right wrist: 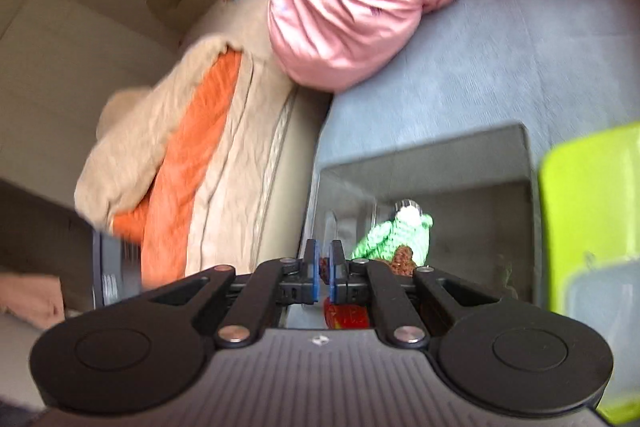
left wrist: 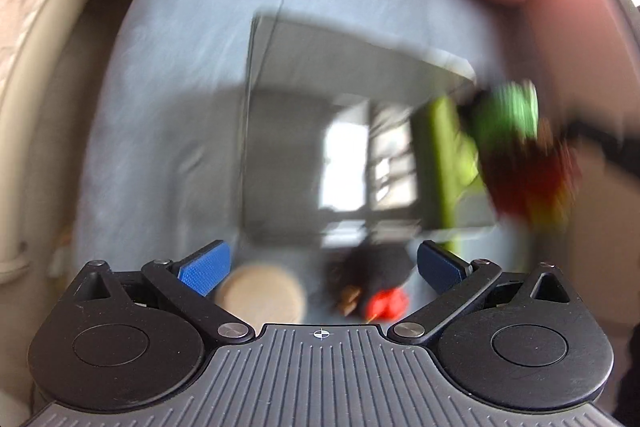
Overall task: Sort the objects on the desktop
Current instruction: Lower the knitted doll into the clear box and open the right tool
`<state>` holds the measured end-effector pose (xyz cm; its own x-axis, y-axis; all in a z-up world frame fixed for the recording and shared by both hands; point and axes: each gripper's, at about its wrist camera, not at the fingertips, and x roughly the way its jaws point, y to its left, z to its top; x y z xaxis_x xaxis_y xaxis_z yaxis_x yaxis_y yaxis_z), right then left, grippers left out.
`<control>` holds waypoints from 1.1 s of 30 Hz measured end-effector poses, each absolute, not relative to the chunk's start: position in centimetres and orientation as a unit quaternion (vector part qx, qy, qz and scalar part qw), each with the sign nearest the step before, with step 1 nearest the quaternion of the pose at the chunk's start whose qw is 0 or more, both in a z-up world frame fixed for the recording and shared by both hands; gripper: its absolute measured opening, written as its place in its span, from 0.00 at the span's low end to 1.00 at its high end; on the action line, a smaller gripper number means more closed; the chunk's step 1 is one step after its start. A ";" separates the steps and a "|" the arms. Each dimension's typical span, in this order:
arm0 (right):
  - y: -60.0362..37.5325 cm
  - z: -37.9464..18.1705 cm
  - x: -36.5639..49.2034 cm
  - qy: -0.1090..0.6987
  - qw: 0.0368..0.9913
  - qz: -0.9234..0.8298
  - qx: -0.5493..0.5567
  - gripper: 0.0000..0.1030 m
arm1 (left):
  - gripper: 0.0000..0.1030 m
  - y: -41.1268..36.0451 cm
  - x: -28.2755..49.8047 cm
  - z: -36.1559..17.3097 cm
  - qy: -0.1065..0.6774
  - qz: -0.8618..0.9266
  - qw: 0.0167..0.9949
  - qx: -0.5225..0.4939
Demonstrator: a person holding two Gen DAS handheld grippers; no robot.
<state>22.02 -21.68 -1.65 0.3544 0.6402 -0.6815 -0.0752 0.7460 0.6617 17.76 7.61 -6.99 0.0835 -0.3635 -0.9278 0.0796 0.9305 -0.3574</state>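
Your right claw (right wrist: pixel 324 269) was nearly closed on a thin clear edge of one grey bin (right wrist: pixel 420 163), beside one green knitted toy (right wrist: pixel 394 233). Your left claw (left wrist: pixel 322 267) gaped empty above one round tan disc (left wrist: pixel 260 293) on the bed.

The box (right wrist: pixel 424 163) sits on the sheet (right wrist: pixel 500 67), quilt (right wrist: pixel 360 7) behind it, lid (right wrist: pixel 592 195) right.

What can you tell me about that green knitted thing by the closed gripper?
The green knitted thing looks like a crocheted yarn toy: bright green body, white tip on top, a brown knitted part at its base, a red part below. It sits just past the nearly closed right gripper, over the grey tray. Whether the fingers actually grip it is unclear.
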 end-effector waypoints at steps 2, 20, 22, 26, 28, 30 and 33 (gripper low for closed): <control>-20.1 -4.1 23.0 0.529 0.779 0.205 0.267 0.05 | 1.00 6.9 17.1 -7.8 0.672 -0.148 0.720 -0.093; -17.5 -9.8 19.5 0.565 0.771 0.146 0.255 0.44 | 1.00 4.5 17.3 -8.2 0.673 -0.134 0.727 -0.034; -18.8 -10.0 17.9 0.559 0.772 0.139 0.270 0.46 | 1.00 4.2 17.3 -8.7 0.675 -0.137 0.724 -0.033; -22.3 -12.0 12.9 0.576 0.743 0.125 0.318 0.51 | 1.00 3.2 16.9 -9.1 0.677 -0.141 0.722 -0.033; -23.5 -14.1 10.4 0.613 0.701 0.113 0.347 0.59 | 1.00 2.6 16.6 -8.8 0.676 -0.143 0.723 -0.027; -24.2 -16.1 8.3 0.649 0.665 0.098 0.357 0.63 | 1.00 2.2 16.6 -8.6 0.674 -0.145 0.724 -0.022; -23.6 -17.8 6.8 0.669 0.684 0.059 0.285 0.62 | 1.00 2.5 16.7 -8.1 0.673 -0.146 0.725 -0.035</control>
